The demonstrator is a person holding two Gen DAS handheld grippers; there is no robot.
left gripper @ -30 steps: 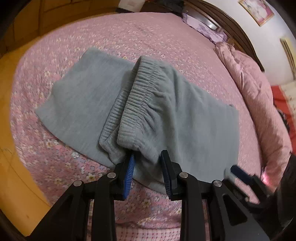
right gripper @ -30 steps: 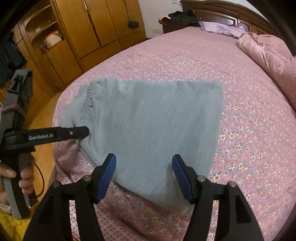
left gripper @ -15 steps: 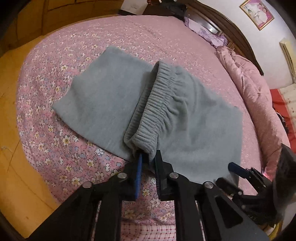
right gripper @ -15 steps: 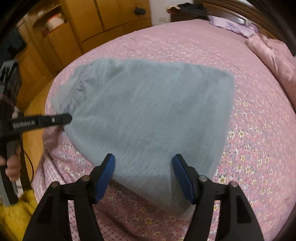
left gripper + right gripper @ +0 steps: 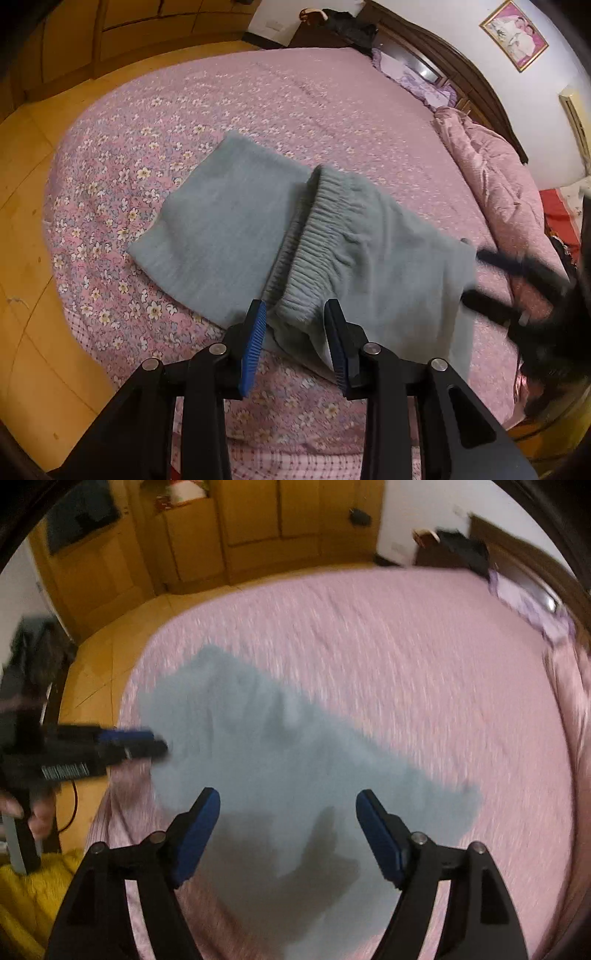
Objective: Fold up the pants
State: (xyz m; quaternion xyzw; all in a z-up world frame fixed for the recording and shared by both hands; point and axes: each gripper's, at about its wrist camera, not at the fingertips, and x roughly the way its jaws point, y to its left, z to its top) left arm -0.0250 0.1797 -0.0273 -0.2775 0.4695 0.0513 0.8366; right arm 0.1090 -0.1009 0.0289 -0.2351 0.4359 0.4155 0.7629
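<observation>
On the pink flowered bed (image 5: pixel 229 110), the grey pants (image 5: pixel 236 236) lie folded, with the ribbed waistband (image 5: pixel 321 236) on top and running toward my left gripper (image 5: pixel 295 343). Half a second ago the jaws of this gripper were nearly shut around the waistband corner; now they stand apart, and the corner lies loose between the blue pads (image 5: pixel 255 343) without being pinched. My right gripper (image 5: pixel 288 834) was wide before and it is wide the same now, holding nothing, above the near edge of the pants (image 5: pixel 295 768). This view has become very blurred, and it now looks from higher up, so more of the bed (image 5: pixel 406 657) is visible than before.

Beyond the bed, at about 11 o'clock in the left view, there are wooden cabinets (image 5: pixel 147 33) and a yellow floor (image 5: pixel 26 206). At 1 o'clock is the dark headboard (image 5: pixel 443 55), with a framed picture (image 5: pixel 513 35) on the white wall above it, and at 3 o'clock a pink quilt (image 5: pixel 498 184) lies bunched.

Only the left view shows the waistband ribs and the flower print sharply. Only the right view shows my left gripper (image 5: pixel 147 744) from the side, at 9 o'clock, at the edge of the pants; whether its tips touch the cloth there I cannot tell because of the blur. The left view shows the right gripper (image 5: pixel 487 280) at 3 o'clock, smeared, at the far corner of the cloth.
</observation>
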